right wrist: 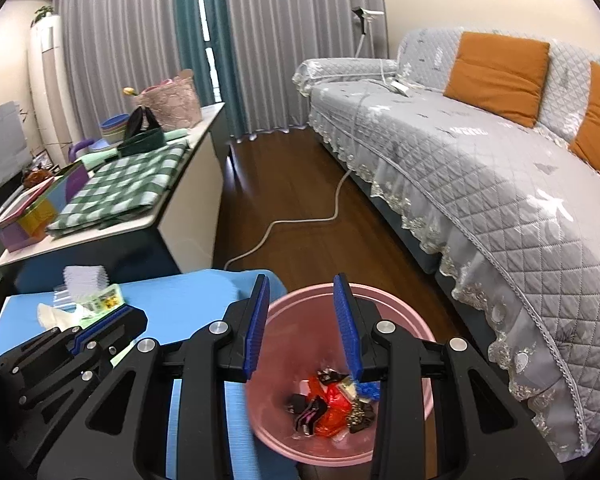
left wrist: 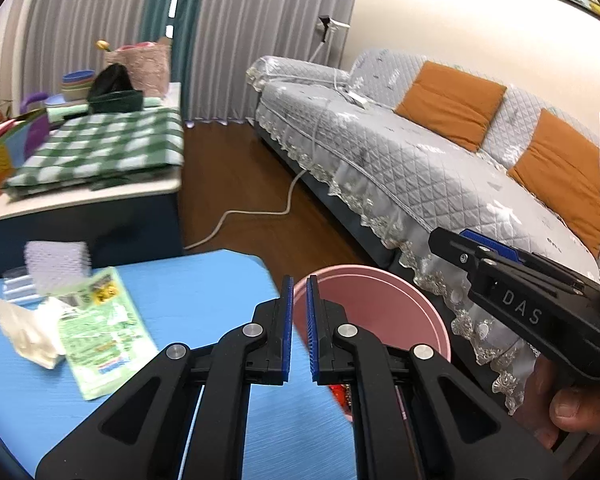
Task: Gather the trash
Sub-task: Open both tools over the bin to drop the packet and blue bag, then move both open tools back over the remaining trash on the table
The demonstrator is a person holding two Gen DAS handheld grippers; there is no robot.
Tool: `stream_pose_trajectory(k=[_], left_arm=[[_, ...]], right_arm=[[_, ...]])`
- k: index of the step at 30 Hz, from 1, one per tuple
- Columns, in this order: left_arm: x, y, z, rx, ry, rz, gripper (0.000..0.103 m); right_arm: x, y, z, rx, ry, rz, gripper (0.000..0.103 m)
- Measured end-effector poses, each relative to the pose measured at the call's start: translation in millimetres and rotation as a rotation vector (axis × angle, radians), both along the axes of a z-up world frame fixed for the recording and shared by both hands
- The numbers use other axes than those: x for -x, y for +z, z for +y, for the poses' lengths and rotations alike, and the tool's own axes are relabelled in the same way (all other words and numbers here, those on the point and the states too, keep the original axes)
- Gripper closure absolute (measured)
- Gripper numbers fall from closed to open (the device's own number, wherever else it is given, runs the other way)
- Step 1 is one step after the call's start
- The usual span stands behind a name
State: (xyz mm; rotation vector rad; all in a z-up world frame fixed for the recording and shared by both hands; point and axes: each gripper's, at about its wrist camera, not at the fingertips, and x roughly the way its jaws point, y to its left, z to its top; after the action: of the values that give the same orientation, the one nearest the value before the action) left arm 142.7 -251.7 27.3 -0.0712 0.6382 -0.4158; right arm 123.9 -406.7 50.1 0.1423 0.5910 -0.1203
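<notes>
Left gripper (left wrist: 299, 300): jaws nearly together, a narrow slit between the blue pads, nothing in it. Poised over the near right corner of the blue table (left wrist: 204, 280), tips reaching the rim of the pink wastebasket (left wrist: 380, 280).

Right gripper (right wrist: 302, 312): jaws partly apart, nothing between them. Poised directly above the pink wastebasket; the left gripper sits just beside it on its left. In the left wrist view a hand (left wrist: 568, 404) is seen on the right gripper's handle.

Pink wastebasket: on the wooden floor (right wrist: 300, 184), between the blue table and the sofa (right wrist: 480, 168), below and ahead of the right gripper's tips. Contents: a red wrapper (right wrist: 332, 400), dark wrappers (right wrist: 312, 412) and a blue scrap (right wrist: 368, 390) on the bottom.

Trash remaining on the blue table, ahead and to the left of the left gripper:
- green printed packet (left wrist: 100, 328), lying flat
- crumpled white tissue (left wrist: 28, 332), touching the packet's left edge
- white textured sheet (left wrist: 56, 260), farther off
- clear plastic piece (left wrist: 18, 286) under it

Beyond the left gripper: a counter with a green checked cloth (left wrist: 100, 152). A white cable (left wrist: 260, 212) runs across the floor.
</notes>
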Motion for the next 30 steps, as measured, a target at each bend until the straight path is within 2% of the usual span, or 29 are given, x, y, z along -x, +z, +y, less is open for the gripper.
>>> stream_pose_trajectory(k=[9, 17, 23, 30], left_arm=[[8, 15, 62, 0.004, 0.101, -0.025, 0.096], [16, 16, 128, 0.011, 0.213, -0.026, 0.096], [21, 12, 177, 0.012, 0.297, -0.019, 0.096], [18, -5, 214, 0.012, 0.372, 0.017, 0.096]], right_arm=[[-5, 11, 59, 0.009, 0.092, -0.018, 0.068], [-14, 9, 123, 0.015, 0.194, -0.013, 0.068], [-20, 2, 168, 0.011, 0.266, -0.003, 0.068], [-31, -12, 210, 0.008, 0.333, 0.015, 0.068]])
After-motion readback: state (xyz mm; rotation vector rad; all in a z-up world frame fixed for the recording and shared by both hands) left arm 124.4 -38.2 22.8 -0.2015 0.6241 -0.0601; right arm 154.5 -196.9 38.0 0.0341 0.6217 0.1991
